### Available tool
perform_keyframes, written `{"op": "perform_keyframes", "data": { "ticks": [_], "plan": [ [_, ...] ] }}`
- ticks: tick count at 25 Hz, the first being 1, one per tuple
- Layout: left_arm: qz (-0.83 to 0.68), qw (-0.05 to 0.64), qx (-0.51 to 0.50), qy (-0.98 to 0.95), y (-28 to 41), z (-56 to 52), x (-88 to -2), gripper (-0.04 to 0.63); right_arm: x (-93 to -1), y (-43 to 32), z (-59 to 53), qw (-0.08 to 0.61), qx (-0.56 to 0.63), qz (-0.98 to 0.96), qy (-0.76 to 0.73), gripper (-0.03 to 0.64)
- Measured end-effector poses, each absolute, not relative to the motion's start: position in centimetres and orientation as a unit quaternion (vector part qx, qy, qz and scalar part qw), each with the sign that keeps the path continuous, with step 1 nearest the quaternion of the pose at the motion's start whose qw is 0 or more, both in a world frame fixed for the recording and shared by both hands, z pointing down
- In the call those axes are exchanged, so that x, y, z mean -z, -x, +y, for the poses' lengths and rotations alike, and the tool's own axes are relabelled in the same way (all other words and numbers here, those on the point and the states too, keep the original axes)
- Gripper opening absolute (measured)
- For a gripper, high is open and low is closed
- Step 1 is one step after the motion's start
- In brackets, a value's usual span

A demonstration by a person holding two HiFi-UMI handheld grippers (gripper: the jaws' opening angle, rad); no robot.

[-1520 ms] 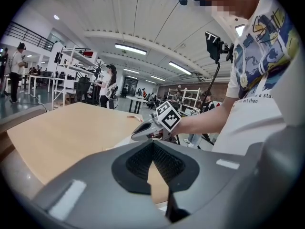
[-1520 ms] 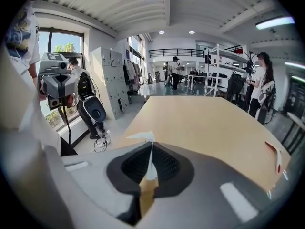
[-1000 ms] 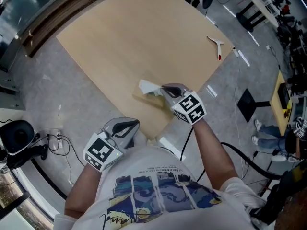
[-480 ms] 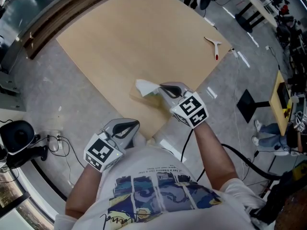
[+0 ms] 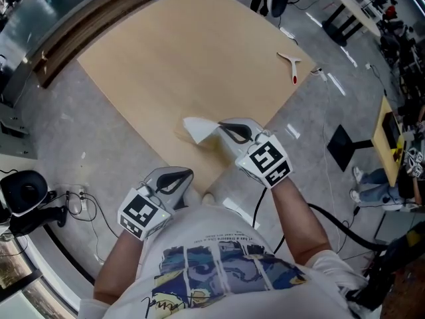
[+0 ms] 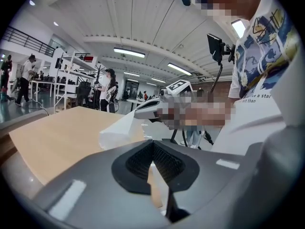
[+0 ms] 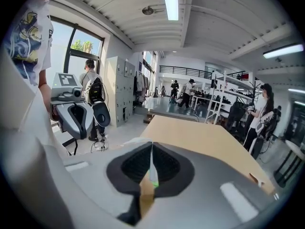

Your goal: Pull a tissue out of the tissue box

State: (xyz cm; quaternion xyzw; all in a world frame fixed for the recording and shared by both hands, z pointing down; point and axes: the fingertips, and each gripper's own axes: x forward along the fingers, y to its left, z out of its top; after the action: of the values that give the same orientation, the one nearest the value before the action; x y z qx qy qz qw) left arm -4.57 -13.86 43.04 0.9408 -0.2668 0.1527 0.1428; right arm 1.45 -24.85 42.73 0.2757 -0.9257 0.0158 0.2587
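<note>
In the head view my right gripper point(image 5: 223, 126) is shut on a white tissue point(image 5: 198, 129) that hangs over the near corner of the wooden table point(image 5: 179, 52). Just beneath it, the tan tissue box point(image 5: 214, 145) is partly hidden and blends with the tabletop. The right gripper view has a thin white sheet point(image 7: 151, 168) pinched between the pads, with a tan and green bit of the box point(image 7: 147, 191) below. My left gripper point(image 5: 188, 172) is shut on nothing, off the table's near edge. The left gripper view takes in the tissue point(image 6: 116, 130) and the right gripper point(image 6: 151, 109).
A white tool with a red tip point(image 5: 292, 63) lies near the table's far right corner. Long wooden planks point(image 5: 80, 25) lie on the floor at the upper left. Cables and a black device point(image 5: 23, 191) sit on the floor at the left. People stand in the background point(image 6: 108, 89).
My right gripper has risen with the tissue, and the tissue now stands out further to the left. The left gripper has hardly moved.
</note>
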Motion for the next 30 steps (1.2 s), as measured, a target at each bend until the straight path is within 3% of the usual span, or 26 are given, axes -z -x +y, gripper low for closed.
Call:
{"op": "perform_keyframes", "data": {
  "ticks": [30],
  "plan": [
    [-0.273,0.148,-0.165,-0.936,0.1,-6.4,-44.5,0.003,-38.1,-3.9,-14.1,0.229,0.034,-0.943,-0.239,0.003]
  ]
}}
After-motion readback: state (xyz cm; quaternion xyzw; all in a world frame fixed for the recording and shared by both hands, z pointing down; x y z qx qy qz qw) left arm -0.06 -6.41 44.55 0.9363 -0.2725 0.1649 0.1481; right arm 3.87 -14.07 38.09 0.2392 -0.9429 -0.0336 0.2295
